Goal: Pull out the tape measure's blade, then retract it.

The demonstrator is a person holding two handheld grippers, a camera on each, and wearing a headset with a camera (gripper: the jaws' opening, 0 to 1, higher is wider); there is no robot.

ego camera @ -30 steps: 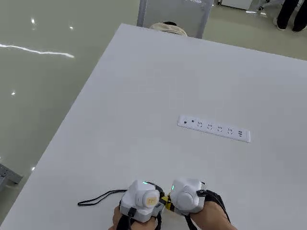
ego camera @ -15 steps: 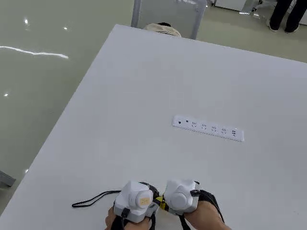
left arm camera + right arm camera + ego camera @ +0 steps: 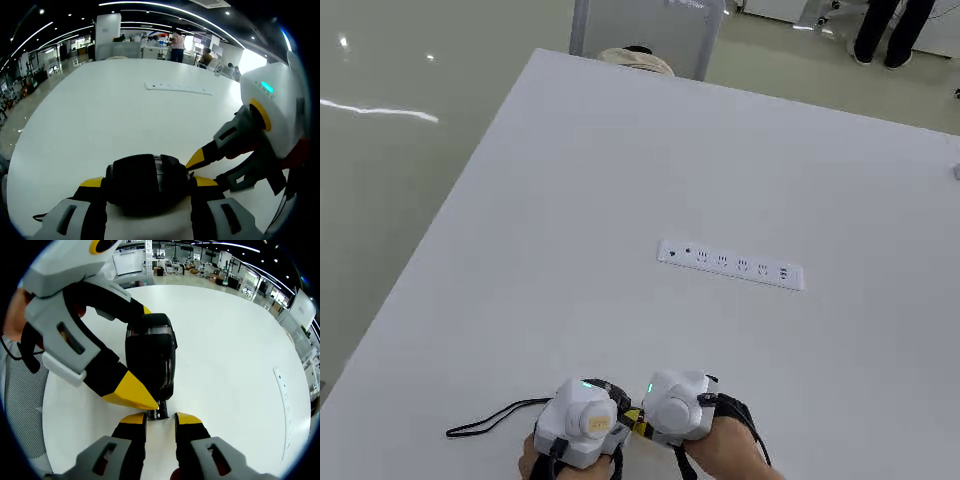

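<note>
My left gripper [image 3: 148, 183] is shut on a black tape measure [image 3: 147, 175], its yellow-tipped jaws clamping the case from both sides. In the right gripper view the same case [image 3: 151, 352] stands on edge on the white table, with the small metal blade tip [image 3: 157, 414] at its lower end. My right gripper [image 3: 159, 419] has closed its yellow tips on that blade tip. Seen from the head, the left gripper [image 3: 582, 428] and right gripper [image 3: 672, 410] sit side by side at the table's near edge, the tape measure [image 3: 633, 420] mostly hidden between them.
A white power strip [image 3: 730, 265] lies mid-table beyond the grippers. A thin black strap [image 3: 485, 422] trails left from the left gripper. The white table [image 3: 620, 170] stretches away to a chair [image 3: 635, 58] at its far edge. The table's left edge runs close by.
The head camera has shifted, sliding the whole scene left and down. Both grippers stay pressed together around the tape measure; no blade length has appeared.
</note>
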